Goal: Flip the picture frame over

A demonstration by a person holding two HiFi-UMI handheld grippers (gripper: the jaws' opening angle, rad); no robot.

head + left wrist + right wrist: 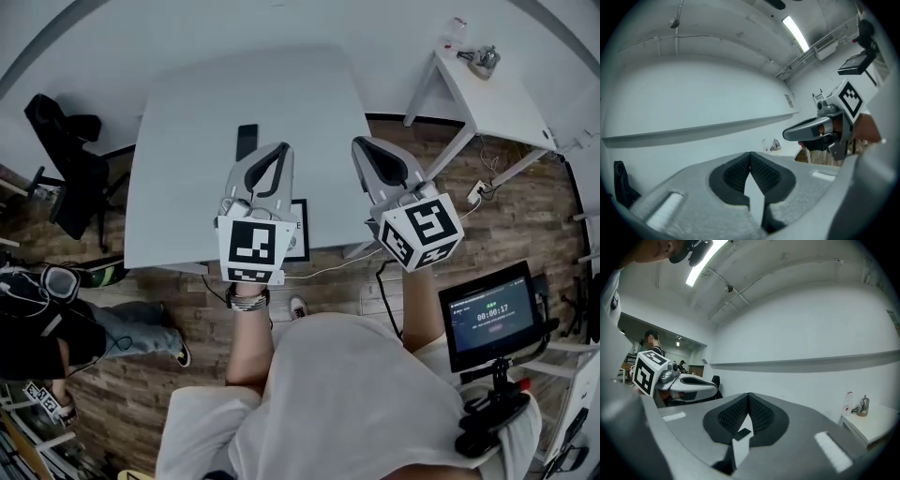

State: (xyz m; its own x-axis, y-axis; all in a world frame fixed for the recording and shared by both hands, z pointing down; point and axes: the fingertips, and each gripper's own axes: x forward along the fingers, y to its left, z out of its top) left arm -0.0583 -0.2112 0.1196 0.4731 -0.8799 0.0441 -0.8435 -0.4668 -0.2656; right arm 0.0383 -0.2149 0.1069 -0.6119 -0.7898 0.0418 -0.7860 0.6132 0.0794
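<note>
The picture frame (299,229), with a black border and a pale middle, lies flat near the front edge of the white table (187,187). My left gripper hides most of it. Both grippers are held up above the table's front, side by side and pointing away from me. The left gripper (278,148) is shut with nothing in it, its dark pads meeting at the tips (750,154). The right gripper (364,142) also looks shut and empty, its tips touching (749,394). Neither touches the frame.
A small black flat object (247,141) lies on the table beyond the left gripper. A second white table (502,98) at the back right carries a bottle and a metal item (484,61). A black chair (66,159) stands at the left and a screen on a stand (492,316) at the right. A person (56,323) sits at the lower left.
</note>
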